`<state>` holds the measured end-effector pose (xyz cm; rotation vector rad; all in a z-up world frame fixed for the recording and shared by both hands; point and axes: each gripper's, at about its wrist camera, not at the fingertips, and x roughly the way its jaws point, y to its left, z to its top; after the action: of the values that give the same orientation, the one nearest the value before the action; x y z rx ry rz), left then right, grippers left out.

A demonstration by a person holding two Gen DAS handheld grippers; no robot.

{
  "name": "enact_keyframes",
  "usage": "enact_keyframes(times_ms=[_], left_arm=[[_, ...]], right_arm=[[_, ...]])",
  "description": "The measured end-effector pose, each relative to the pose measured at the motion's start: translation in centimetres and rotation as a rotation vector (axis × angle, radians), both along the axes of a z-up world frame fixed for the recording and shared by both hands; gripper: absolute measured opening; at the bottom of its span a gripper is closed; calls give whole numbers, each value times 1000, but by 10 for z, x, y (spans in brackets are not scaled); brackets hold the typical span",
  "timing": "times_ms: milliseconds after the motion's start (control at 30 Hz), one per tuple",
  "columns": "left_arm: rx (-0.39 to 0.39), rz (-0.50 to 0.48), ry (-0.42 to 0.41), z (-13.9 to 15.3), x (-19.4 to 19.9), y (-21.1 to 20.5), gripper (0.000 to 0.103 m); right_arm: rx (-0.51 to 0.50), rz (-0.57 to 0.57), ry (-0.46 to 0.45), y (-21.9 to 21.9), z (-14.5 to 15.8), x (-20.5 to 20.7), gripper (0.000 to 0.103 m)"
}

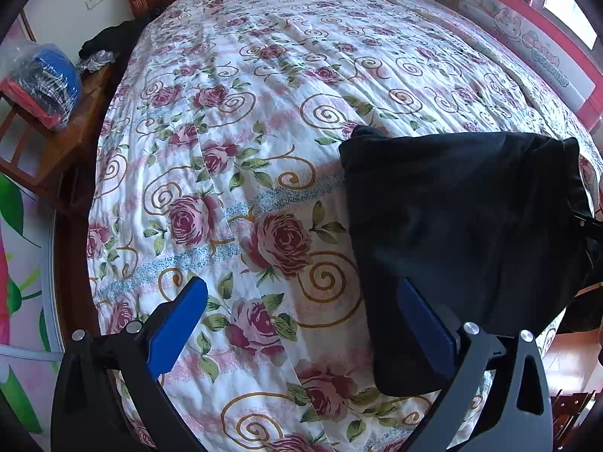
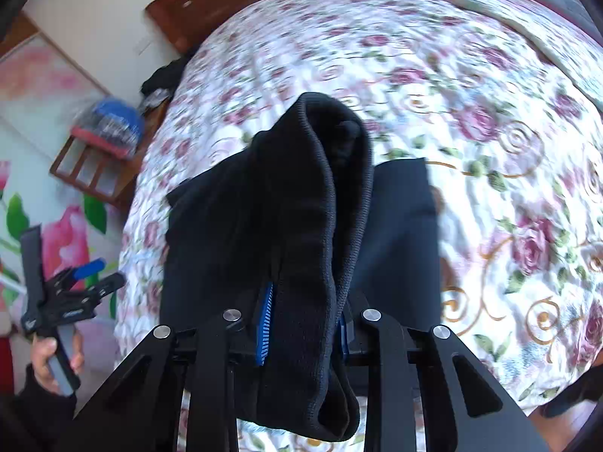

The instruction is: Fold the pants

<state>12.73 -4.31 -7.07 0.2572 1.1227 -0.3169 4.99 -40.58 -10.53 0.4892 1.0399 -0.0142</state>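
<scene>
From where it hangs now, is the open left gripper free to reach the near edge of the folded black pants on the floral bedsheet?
Probably yes. The left gripper is open and empty, its right finger already over the black pants, with only bare floral bedsheet between. The right gripper clamps another part.

Rose-print bedspread, wooden side table with bagged blue bundle, dark clothes.

- The black pants bunch up between the right gripper pads, covering most of both blue pads and the bed behind.
- Left wrist view: the pants' right end runs off the frame edge.
- The bundle on the wooden stand is smeared by blur; contents unreadable.
- The person's left hand is cut off at the sleeve.
</scene>
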Motion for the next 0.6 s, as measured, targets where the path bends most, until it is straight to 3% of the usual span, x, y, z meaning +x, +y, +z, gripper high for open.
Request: enact_keyframes(times_ms=[200, 300, 367, 433, 500, 533, 600], left_arm=[[17, 11, -3, -11, -1, 1, 101], [7, 20, -4, -21, -6, 1, 101], [18, 21, -18, -26, -12, -1, 101], [7, 34, -40, -26, -21, 0, 101], [-42, 44, -47, -23, -34, 2, 101], [-56, 48, -56, -21, -40, 3, 101], [-72, 60, -66, -18, -51, 2, 101]], right_arm=[[62, -87, 69, -28, -55, 0, 26], [104, -111, 58, -31, -64, -1, 36], [111, -126, 60, -29, -56, -5, 53], [13, -176, 48, -25, -37, -17, 63], [-145, -200, -26, -12, -7, -35, 72], [-229, -219, -47, -2, 8, -46, 86], [-260, -229, -77, 14, 22, -62, 99]])
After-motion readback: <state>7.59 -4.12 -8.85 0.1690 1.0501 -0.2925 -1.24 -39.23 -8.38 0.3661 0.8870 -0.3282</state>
